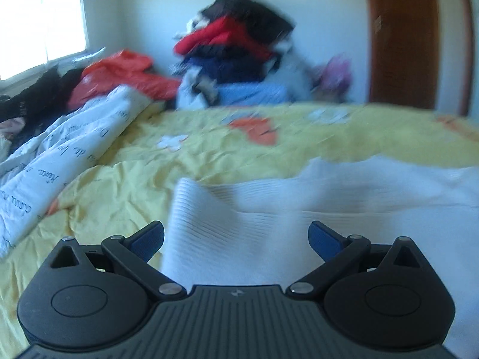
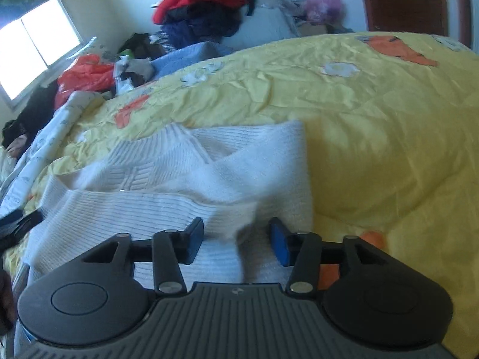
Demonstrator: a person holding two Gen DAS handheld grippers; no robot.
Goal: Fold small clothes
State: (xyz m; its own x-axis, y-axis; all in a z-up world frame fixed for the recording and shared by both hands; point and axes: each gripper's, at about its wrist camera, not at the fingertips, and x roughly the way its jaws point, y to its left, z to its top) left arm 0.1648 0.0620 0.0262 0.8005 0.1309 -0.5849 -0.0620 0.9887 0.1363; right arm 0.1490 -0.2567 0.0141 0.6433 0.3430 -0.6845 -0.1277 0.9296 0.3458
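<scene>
A white ribbed knit garment [image 2: 167, 173] lies partly folded on the yellow bedspread [image 2: 374, 119]. In the right wrist view my right gripper [image 2: 236, 240] sits at the garment's near right edge, its jaws narrowed on a raised fold of the white knit. In the left wrist view the same garment [image 1: 269, 209] spreads from the centre to the right, blurred by motion. My left gripper [image 1: 236, 239] hovers over its near edge with the jaws spread wide and nothing gripped; the cloth lies below and between the fingers.
A pile of dark, red and blue clothes [image 1: 233, 48] is heaped against the far wall. A white printed quilt [image 1: 69, 143] and an orange bag [image 1: 119, 74] lie along the left. A brown door [image 1: 401, 36] stands far right. A dark object [image 2: 18, 224] touches the garment's left edge.
</scene>
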